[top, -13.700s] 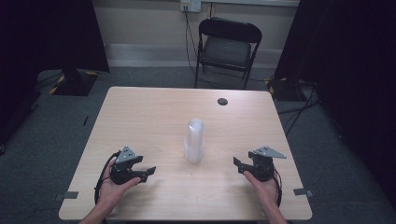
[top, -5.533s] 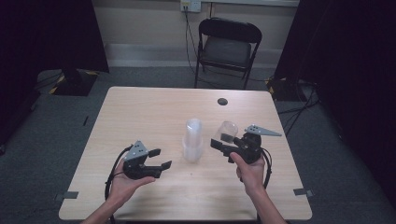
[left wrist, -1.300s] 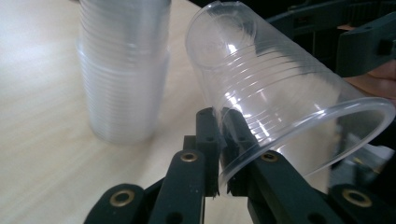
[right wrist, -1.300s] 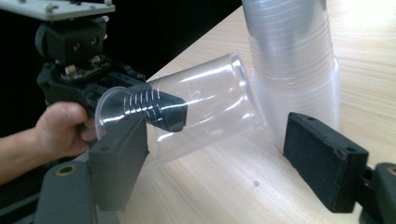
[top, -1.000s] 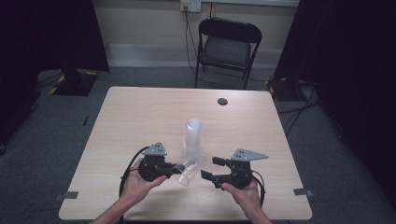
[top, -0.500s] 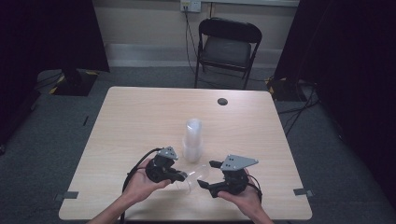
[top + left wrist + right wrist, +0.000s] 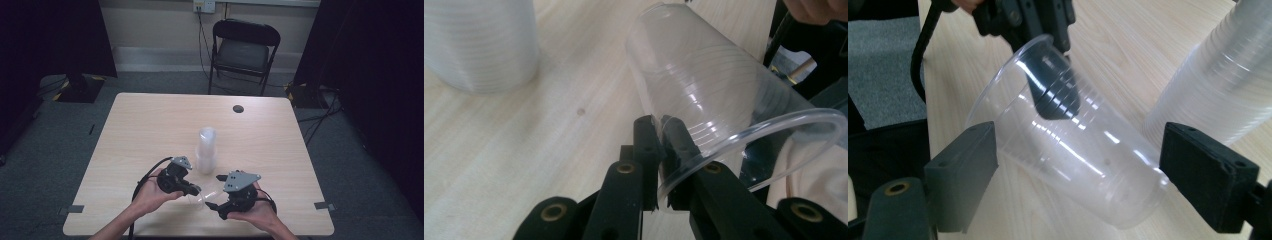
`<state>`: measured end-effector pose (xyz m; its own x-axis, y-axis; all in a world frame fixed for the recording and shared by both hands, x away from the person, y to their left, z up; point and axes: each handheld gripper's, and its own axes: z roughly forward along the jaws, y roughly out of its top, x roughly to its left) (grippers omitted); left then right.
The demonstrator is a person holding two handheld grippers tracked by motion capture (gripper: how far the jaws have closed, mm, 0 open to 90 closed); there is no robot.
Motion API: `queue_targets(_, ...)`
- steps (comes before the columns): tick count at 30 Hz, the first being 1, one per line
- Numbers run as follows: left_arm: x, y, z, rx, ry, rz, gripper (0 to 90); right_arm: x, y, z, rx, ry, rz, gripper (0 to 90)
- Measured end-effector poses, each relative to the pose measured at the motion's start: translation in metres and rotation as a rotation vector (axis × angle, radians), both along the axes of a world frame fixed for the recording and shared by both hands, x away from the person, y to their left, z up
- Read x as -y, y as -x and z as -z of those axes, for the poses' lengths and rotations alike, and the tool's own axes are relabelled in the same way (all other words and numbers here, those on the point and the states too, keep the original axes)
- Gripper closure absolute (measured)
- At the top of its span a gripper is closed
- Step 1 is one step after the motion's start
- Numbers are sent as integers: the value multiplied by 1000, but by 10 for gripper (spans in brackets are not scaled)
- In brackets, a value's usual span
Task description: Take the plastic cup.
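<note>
The left gripper (image 7: 659,150) pinches the rim of a clear cup (image 7: 704,100), held tilted just in front of the stack of cups (image 7: 206,150). The right gripper (image 7: 1078,175) has just been opening; its jaws stand wide around the cup's base, clear of it.

Black folding chair (image 7: 243,50) behind table (image 7: 150,125); small dark disc (image 7: 238,108) near far edge.

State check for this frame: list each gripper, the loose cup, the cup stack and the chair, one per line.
Left gripper: shut on the clear cup's rim.
Right gripper: jaws just opened, wide, either side of the cup, not pressing.
Clear cup: tilted, empty.
Cup stack: upright, nested, on the table.
Folding chair: unfolded, unoccupied.
</note>
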<state>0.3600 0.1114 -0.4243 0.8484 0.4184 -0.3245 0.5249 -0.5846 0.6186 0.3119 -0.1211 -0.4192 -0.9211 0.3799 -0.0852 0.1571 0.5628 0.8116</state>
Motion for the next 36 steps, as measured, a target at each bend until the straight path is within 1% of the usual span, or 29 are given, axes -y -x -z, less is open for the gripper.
queue_targets(1, 0, 0, 0, 0, 0, 0, 863, 0, 0, 0, 0, 0, 0, 145)
queue_targets(2, 0, -2, -3, 7, -8, 1, 864, -1, -2, 0, 9, 15, -11, 137)
queue_targets(3, 0, -4, -4, 2, -9, 9, 864, -1, -2, 0, 16, 20, -11, 137)
queue_targets(4, 0, -4, -5, -5, 1, 9, 865, -1, -2, 0, 23, 25, -12, 136)
queue_targets(5, 0, -4, -5, -5, 1, 9, 866, -1, -2, 0, 23, 25, -12, 136)
queue_targets(6, 0, -5, -7, 3, 11, -6, 866, -2, -2, 1, 26, 30, -12, 135)
queue_targets(7, 0, -5, -7, -5, 13, -8, 873, -4, -1, 4, 39, 49, -14, 125)
queue_targets(9, 2, -5, -6, -4, 4, -11, 874, -5, -2, 5, 39, 54, -18, 124)
queue_targets(10, 3, -4, -6, -14, 23, -14, 874, -8, -3, 8, 32, 66, -26, 115)
queue_targets(11, 4, -4, -5, -20, 35, -13, 875, -9, -3, 9, 34, 67, -26, 114)
queue_targets(13, 4, -4, -6, -18, 25, -17, 875, -10, -3, 10, 43, 73, -27, 112)
queue_targets(14, 6, -5, -5, -36, 45, -13, 875, -14, -3, 12, 50, 84, -31, 120)
queue_targets(15, 6, -5, -5, -36, 45, -13, 875, -14, -3, 12, 50, 84, -31, 120)
queue_targets(16, 7, -4, -6, -30, 27, -15, 875, -15, -2, 13, 53, 90, -32, 120)
queue_targets(17, 9, -5, -6, -46, 37, -8, 875, -18, -4, 15, 54, 95, -31, 121)
queue_targets(18, 10, -5, -6, -48, 26, -26, 876, -19, -4, 15, 53, 100, -32, 127)
queue_targets(20, 11, -7, -4, -69, 47, -25, 877, -20, -5, 17, 65, 108, -23, 132)
queue_targets(22, 11, -9, -4, -74, 47, -19, 878, -21, -5, 19, 78, 110, -21, 134)
queue_targets(23, 12, -9, -3, -78, 46, -30, 877, -21, -5, 19, 86, 111, -14, 136)
queue_targets(25, 14, -10, -2, -86, 60, -37, 877, -21, -5, 20, 94, 110, -7, 139)
queue_targets(27, 17, -10, -1, -73, 52, -37, 877, -21, -5, 21, 102, 112, -3, 140)
queue_targets(28, 19, -9, -1, -72, 33, -44, 878, -22, -5, 21, 104, 113, -4, 141)
queue_targets(29, 20, -10, 1, -84, 41, -31, 878, -22, -5, 21, 100, 113, -7, 143)
queue_targets(30, 20, -10, 1, -84, 41, -31, 878, -23, -4, 21, 101, 115, -9, 148)
queue_targets(31, 21, -10, 1, -80, 18, -39, 878, -23, -4, 21, 101, 115, -9, 148)
queue_targets(32, 22, -11, 3, -99, 30, -31, 877, -25, -1, 22, 112, 123, -21, 159)
queue_targets(33, 22, -11, 3, -99, 30, -31, 877, -25, -1, 22, 112, 123, -21, 159)
queue_targets(34, 23, -11, 4, -90, 13, -42, 879, -27, 0, 21, 119, 120, -31, 188)
queue_targets(36, 24, -11, 5, -94, 10, -47, 881, -27, 0, 21, 120, 110, -36, 207)
